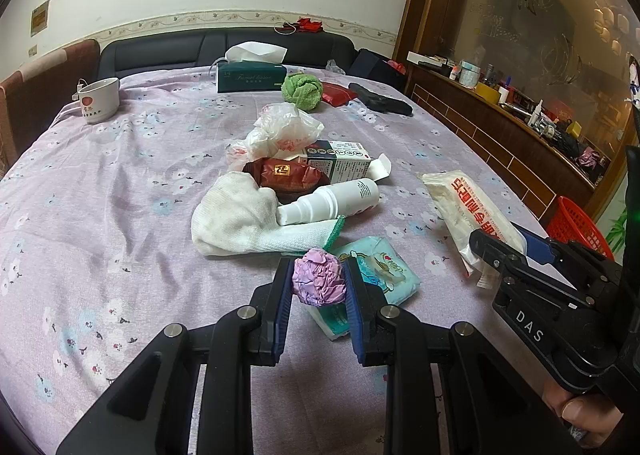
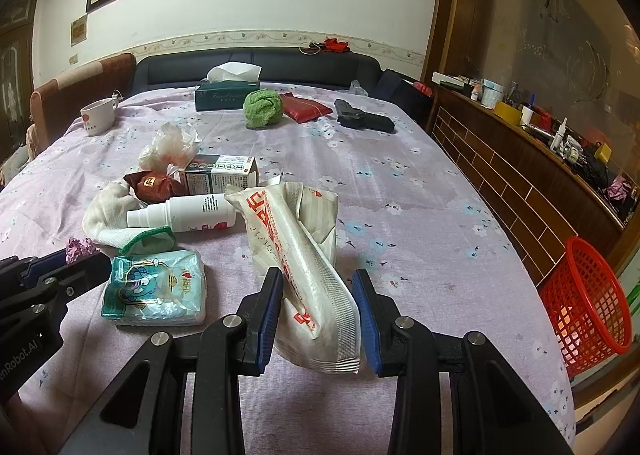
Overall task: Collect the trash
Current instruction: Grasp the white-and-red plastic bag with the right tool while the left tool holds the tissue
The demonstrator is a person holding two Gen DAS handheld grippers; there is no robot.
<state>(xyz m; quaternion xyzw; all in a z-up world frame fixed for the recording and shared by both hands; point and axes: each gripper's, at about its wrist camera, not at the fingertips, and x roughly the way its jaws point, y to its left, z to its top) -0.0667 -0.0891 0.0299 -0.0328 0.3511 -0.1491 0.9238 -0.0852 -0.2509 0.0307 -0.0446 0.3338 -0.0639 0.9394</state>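
Observation:
A crumpled purple paper ball sits between the blue pads of my left gripper, which is shut on it just above the flowered tablecloth. The right wrist view shows that gripper at the left edge with the ball. My right gripper is shut on the near end of a long white wrapper with red lettering; both pads press its sides. From the left wrist view, the right gripper holds the same wrapper. A red mesh basket stands beside the table at the right.
A blue-green tissue pack lies between the grippers. Mid-table lie a white spray bottle, a white cloth, a brown snack wrapper, a carton and a plastic bag. Farther back are a cup, tissue box and green towel.

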